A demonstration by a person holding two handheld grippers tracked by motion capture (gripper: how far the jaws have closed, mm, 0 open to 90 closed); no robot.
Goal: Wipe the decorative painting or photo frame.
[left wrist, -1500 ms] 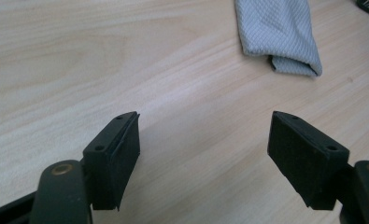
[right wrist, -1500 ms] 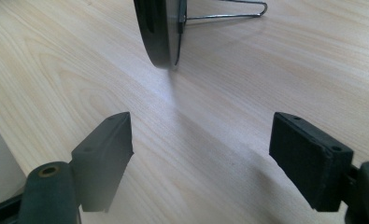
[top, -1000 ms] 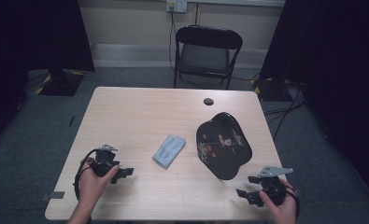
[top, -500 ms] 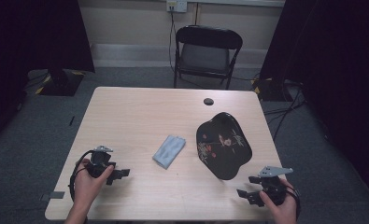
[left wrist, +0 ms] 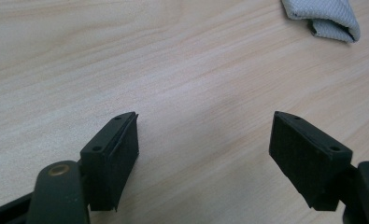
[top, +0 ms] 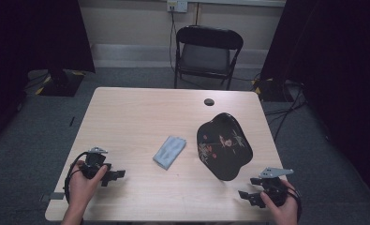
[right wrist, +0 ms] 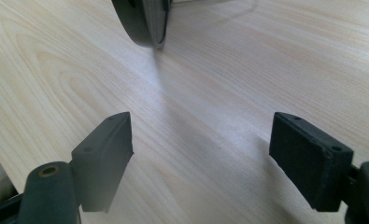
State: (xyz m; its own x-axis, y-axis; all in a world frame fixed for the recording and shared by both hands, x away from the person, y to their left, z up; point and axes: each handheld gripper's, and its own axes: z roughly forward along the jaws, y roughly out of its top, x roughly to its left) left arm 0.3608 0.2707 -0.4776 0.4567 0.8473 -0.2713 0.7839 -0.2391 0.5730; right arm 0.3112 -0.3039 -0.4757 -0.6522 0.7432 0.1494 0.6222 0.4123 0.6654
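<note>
We take the folded grey cloth [top: 169, 152] as our landmark; it lies flat near the middle of the worktop [top: 140, 112], untouched. The black lacquered tray [top: 224, 145] with its floral painting sits just to the right of the cloth, apart from it; a small dark disc [top: 209, 101] lies beyond the cloth toward the far edge, and a folding chair [top: 206, 54] stands past that.

Our left gripper [top: 118, 174] rests to the near left of the cloth, well apart from it; its jaws stand wide with nothing but bare wood between them, and in the left gripper view the cloth [left wrist: 323, 18] shows ahead of the left gripper [left wrist: 203, 149] and off to one side. Our right gripper [top: 244, 194] waits to the near right of the cloth, just short of the tray's near rim; its jaws are likewise wide and empty, the right gripper [right wrist: 201, 149] looking toward the tray's edge [right wrist: 142, 21].

We judge this the approach step, with no grasp begun; the next move seems to call for the left gripper to travel toward the cloth, line its jaws across a folded edge, lower to the worktop and close; the right gripper could steady or lift the tray.
</note>
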